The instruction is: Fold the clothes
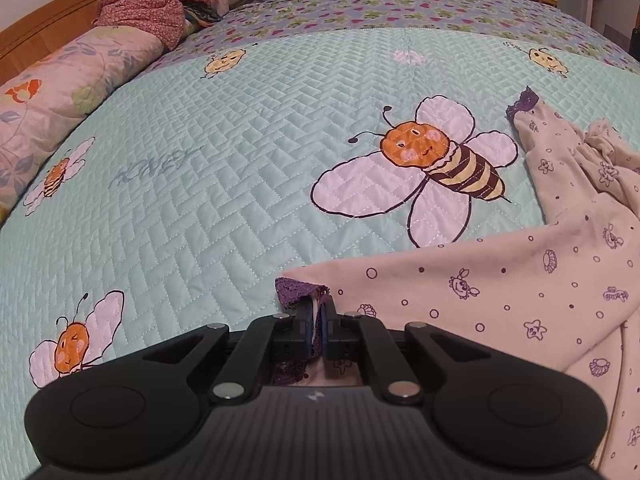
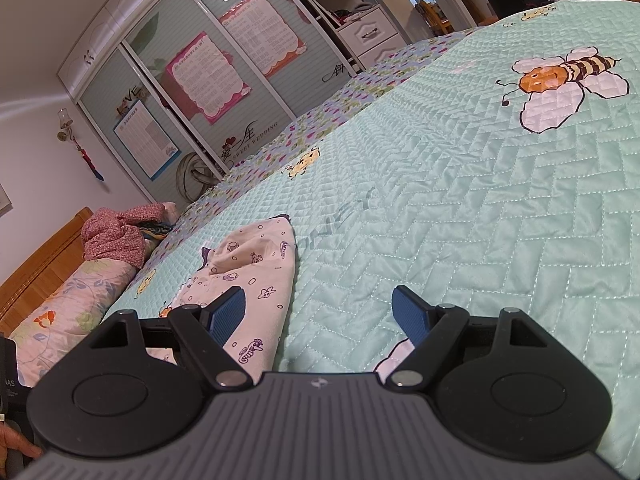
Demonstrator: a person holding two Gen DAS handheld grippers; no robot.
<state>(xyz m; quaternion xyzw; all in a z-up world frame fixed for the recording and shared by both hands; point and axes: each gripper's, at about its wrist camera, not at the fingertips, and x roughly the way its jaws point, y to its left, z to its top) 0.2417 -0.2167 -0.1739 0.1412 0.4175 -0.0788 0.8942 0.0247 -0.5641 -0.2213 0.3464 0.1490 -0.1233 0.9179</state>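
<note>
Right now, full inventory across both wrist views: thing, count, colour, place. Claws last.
Cream printed garment with purple lace cuffs: one, cream and purple, spread on the bed's near right in the left view.
Quilted bedspread with bee pictures: one, mint green, covering the bed.
Floral pillow: one, pink with orange flowers, along the headboard.
Crumpled red floral cloth: one, red-pink, on the pillow's far end.
Wooden headboard: one, orange-brown, far left.
Sliding-door wardrobe: one, grey-green with posters, beyond the bed.
White drawer unit: one, by the wardrobe.
Left claw: shut on a lace cuff.
Right claw: open, empty, over the bedspread.
</note>
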